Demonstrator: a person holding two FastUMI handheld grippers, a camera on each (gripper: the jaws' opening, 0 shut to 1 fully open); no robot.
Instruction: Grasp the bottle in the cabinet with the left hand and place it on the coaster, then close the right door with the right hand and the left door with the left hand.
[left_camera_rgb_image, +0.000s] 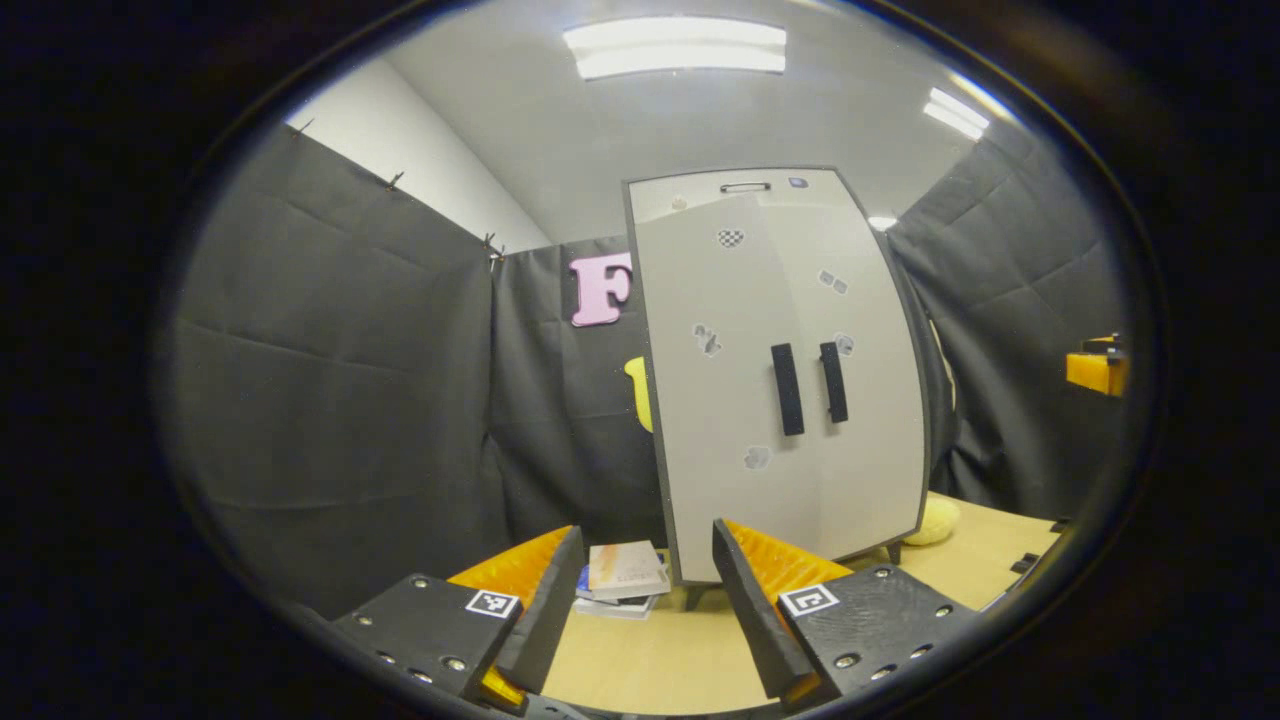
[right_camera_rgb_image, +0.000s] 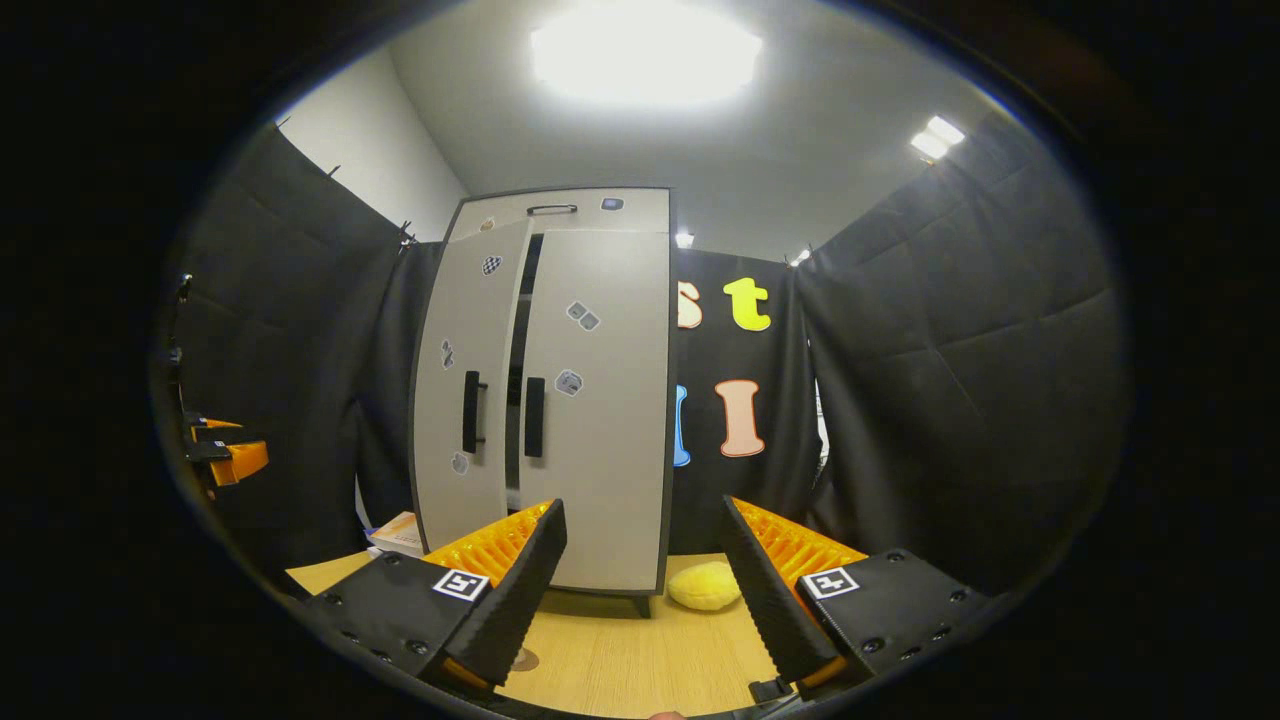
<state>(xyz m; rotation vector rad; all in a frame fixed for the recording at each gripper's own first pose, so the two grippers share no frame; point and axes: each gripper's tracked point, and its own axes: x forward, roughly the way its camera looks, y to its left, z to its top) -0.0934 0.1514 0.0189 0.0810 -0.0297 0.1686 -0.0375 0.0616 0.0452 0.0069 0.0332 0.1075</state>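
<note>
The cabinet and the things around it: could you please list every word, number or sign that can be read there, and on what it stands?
No text can be read.
On the cabinet, the stickers: too small to read.
On the top book beside it: print blurred.
On the left gripper and the right gripper, the square tags: black-and-white patterns, no words.

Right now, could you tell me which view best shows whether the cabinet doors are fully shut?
The right gripper view: a dark gap separates the left door from the right door. In the left gripper view the cabinet doors look flush, handles side by side.
</note>
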